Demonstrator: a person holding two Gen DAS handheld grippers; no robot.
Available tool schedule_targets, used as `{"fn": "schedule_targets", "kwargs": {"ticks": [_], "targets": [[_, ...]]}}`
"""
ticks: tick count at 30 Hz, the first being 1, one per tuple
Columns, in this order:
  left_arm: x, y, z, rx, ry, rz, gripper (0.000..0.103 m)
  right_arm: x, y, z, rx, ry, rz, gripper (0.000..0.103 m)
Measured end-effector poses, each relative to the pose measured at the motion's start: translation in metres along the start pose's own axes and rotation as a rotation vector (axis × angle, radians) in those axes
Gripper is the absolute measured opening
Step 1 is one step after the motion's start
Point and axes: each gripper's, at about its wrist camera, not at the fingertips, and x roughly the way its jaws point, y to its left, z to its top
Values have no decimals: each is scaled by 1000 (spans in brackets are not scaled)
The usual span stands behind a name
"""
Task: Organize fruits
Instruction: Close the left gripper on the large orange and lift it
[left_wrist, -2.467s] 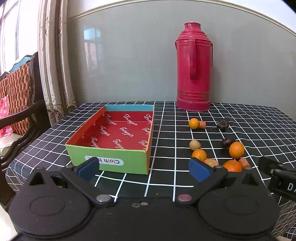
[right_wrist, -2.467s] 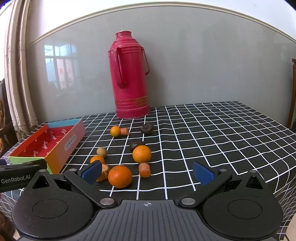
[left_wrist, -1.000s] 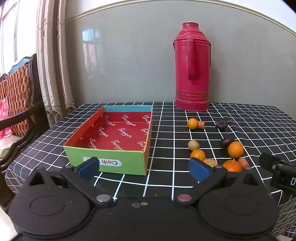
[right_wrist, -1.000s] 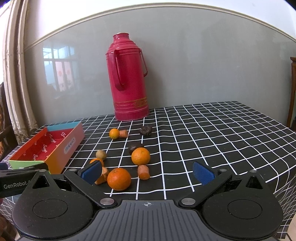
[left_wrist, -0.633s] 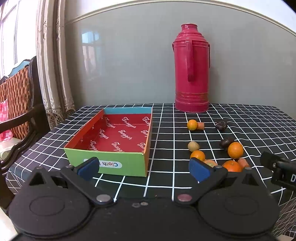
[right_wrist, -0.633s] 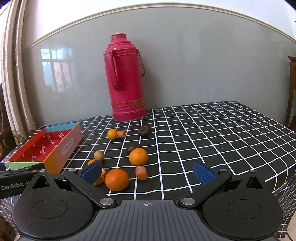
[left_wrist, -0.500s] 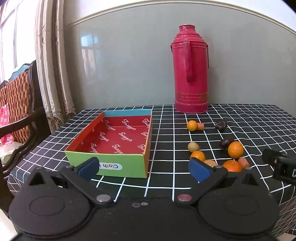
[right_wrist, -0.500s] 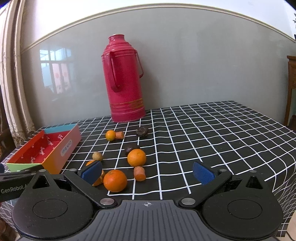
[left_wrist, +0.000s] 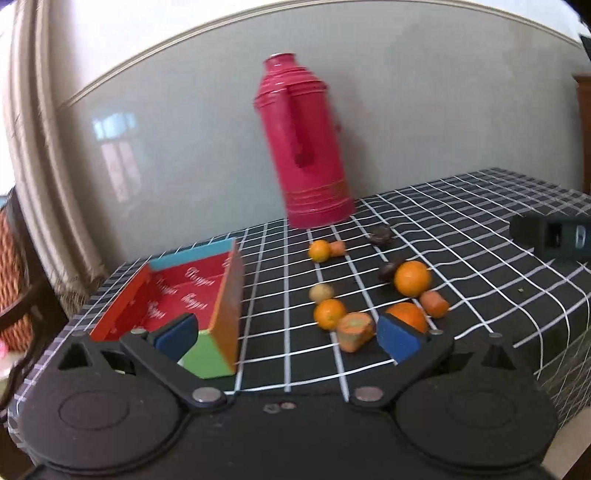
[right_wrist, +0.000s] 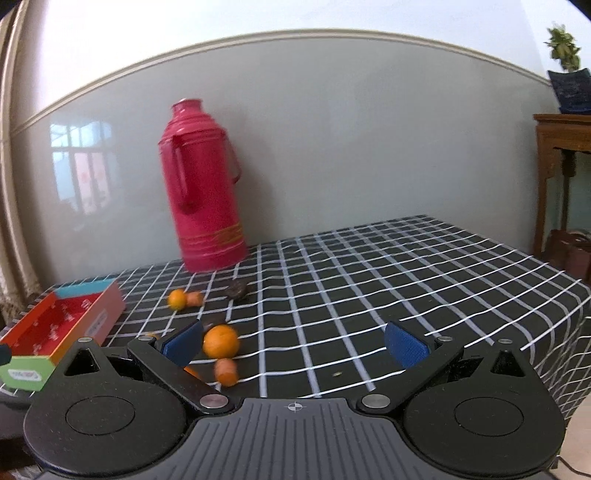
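Note:
A colourful open box (left_wrist: 173, 291) with a red inside sits at the table's left; it also shows in the right wrist view (right_wrist: 62, 325). Several oranges, such as one orange (left_wrist: 412, 278), lie to its right with carrot pieces (left_wrist: 354, 331), a small tan fruit (left_wrist: 321, 292) and dark fruits (left_wrist: 381, 235). My left gripper (left_wrist: 288, 338) is open and empty, low at the table's front edge between the box and the fruit. My right gripper (right_wrist: 295, 345) is open and empty, with an orange (right_wrist: 221, 341) and a carrot piece (right_wrist: 226, 371) just inside its left finger.
A tall red thermos (left_wrist: 308, 147) stands at the back of the checked tablecloth (right_wrist: 369, 280), near the grey wall. A wooden side table (right_wrist: 561, 177) stands at the far right. Curtains and a chair are on the left (left_wrist: 22, 221).
Both grippers have swung to the right and moved in toward the fruit. The views are blurred by motion. Both jaws stay open.

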Motion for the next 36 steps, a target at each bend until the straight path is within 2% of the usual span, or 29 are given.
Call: {"fn": "schedule_targets", "kwargs": {"ticks": [5, 10, 13, 14, 16, 20, 26, 29, 31, 36], "targets": [[5, -25, 3, 66, -34, -86, 96, -5, -24, 6, 69, -26, -27, 103], [21, -44, -1, 90, -7, -155, 76, -13, -41, 11, 115, -60, -51, 103], [28, -50, -2, 78, 17, -181, 75, -13, -43, 12, 121, -71, -59, 103], [30, -51, -3, 72, 17, -186, 74, -13, -44, 13, 121, -72, -59, 103], [33, -53, -4, 61, 26, -196, 64, -13, -45, 12, 120, -74, -61, 103], [47, -53, -6, 30, 75, -224, 54, -8, -45, 12, 132, -52, -45, 103], [59, -57, -8, 1, 92, -255, 52, -4, -42, 11, 136, -41, -31, 103], [65, -60, -10, -19, 110, -266, 45, -1, -39, 10, 125, -34, -29, 103], [67, -59, -10, -29, 107, -257, 33, 0, -38, 9, 121, -35, -27, 103], [67, -51, -8, -66, 112, -270, 31, 4, -35, 7, 118, -20, -26, 103]]}}
